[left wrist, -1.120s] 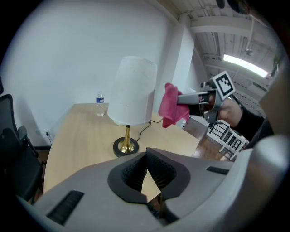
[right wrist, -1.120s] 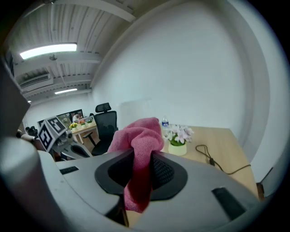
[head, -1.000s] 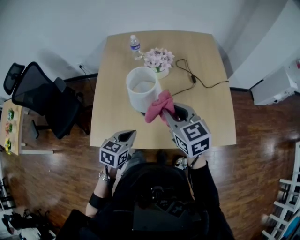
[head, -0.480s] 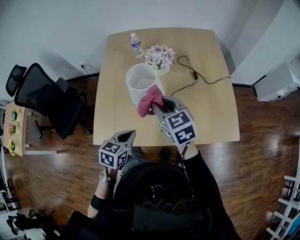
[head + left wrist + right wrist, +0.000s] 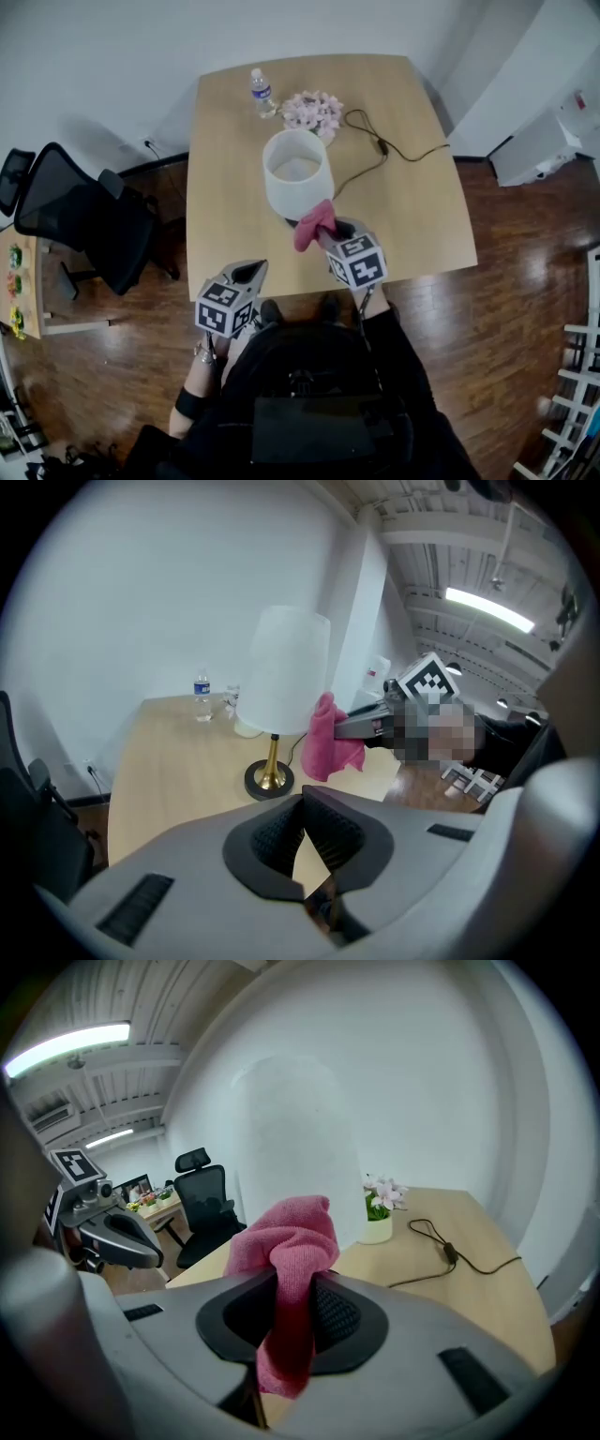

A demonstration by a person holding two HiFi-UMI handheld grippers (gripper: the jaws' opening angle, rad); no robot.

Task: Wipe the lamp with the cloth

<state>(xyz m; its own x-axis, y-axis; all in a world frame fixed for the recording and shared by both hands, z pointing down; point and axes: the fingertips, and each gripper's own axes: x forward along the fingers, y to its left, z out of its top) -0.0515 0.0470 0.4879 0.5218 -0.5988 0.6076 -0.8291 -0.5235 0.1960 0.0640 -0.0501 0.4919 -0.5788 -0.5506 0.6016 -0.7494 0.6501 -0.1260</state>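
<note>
The lamp (image 5: 298, 172) stands mid-table with a white shade (image 5: 289, 670) on a brass stem and a dark round base (image 5: 269, 780). My right gripper (image 5: 330, 232) is shut on a pink cloth (image 5: 314, 223), which bunches up between its jaws (image 5: 291, 1269). The cloth hangs at the near side of the shade, close to it; whether they touch I cannot tell. My left gripper (image 5: 252, 273) hovers at the table's near edge, left of the lamp. It is shut (image 5: 302, 825), with nothing in it.
Behind the lamp are a water bottle (image 5: 260, 92) and a pot of pink flowers (image 5: 309, 111). The lamp's black cable (image 5: 380, 150) runs to the right across the wooden table (image 5: 422, 216). A black office chair (image 5: 84, 220) stands on the floor at left.
My right gripper has come down and nearer with the cloth, from beside the shade's top rim to low at its near side. The left gripper has shifted only slightly.
</note>
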